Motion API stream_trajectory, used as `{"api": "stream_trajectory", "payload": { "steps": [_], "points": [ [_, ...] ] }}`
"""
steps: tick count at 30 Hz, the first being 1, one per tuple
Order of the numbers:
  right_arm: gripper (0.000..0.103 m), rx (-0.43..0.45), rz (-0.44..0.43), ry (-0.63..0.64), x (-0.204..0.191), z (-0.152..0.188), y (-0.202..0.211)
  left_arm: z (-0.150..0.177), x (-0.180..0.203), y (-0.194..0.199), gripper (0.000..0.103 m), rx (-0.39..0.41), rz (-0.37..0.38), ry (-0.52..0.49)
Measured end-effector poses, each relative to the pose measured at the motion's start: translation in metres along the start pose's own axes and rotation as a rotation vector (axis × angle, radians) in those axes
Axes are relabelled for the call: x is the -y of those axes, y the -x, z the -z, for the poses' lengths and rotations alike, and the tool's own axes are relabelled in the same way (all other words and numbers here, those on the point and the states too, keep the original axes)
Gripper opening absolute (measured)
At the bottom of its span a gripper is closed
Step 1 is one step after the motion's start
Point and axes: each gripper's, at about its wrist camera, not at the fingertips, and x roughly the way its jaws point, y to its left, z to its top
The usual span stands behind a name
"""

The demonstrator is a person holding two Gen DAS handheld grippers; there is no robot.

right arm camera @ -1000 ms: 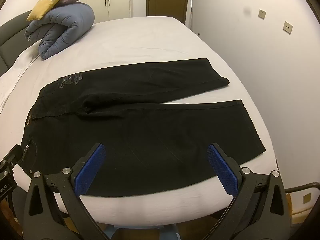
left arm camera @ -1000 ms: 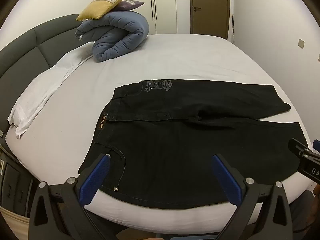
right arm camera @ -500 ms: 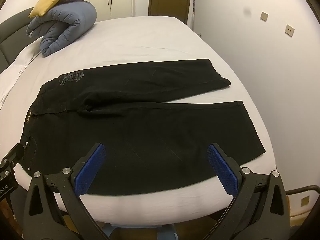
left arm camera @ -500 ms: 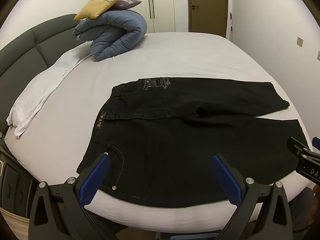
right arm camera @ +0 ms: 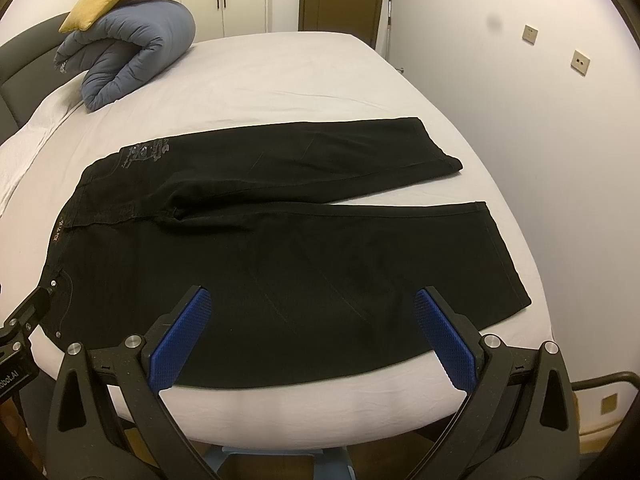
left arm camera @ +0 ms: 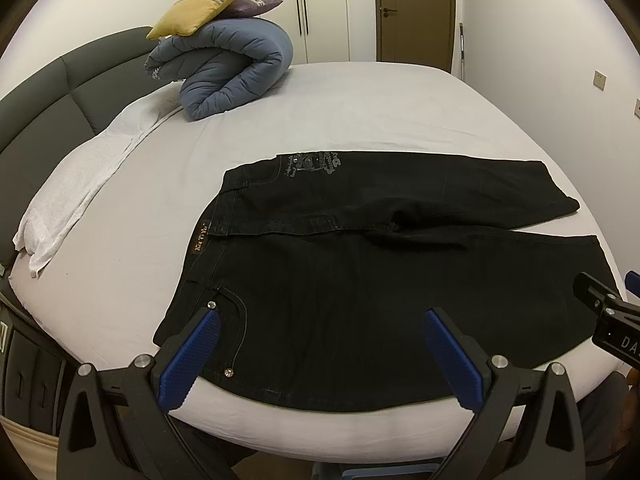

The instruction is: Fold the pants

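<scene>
Black pants (left arm camera: 360, 280) (right arm camera: 280, 248) lie flat across the near part of the bed, waistband to the left, both legs stretched to the right. The far leg ends short of the near one, with a strip of sheet between the cuffs. My left gripper (left arm camera: 320, 320) is open, hovering over the near hip and thigh area by the bed's front edge. My right gripper (right arm camera: 312, 300) is open too, above the near leg's knee region. Nothing sits between either pair of blue pads. Each gripper's black body shows at the edge of the other's view.
The bed (left arm camera: 380, 108) carries a rolled blue duvet (left arm camera: 228, 68) with a yellow cushion (left arm camera: 200, 4) on top at the back left. A white cloth (left arm camera: 80, 184) lies along the dark headboard. A wall (right arm camera: 540, 100) runs close along the bed's right side.
Both views have crept slightly; the pants appear a little lower and closer in frame. The pants themselves have not moved, and both grippers stay open.
</scene>
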Motion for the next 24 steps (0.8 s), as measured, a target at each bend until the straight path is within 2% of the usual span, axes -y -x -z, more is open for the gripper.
{"api": "stream_trajectory", "payload": {
  "steps": [24],
  "points": [
    [0.103, -0.004, -0.007, 0.005, -0.002, 0.0011, 0.0004, 0.0068, -0.0015, -0.0009, 0.103, -0.003, 0.001, -0.002]
  ]
}}
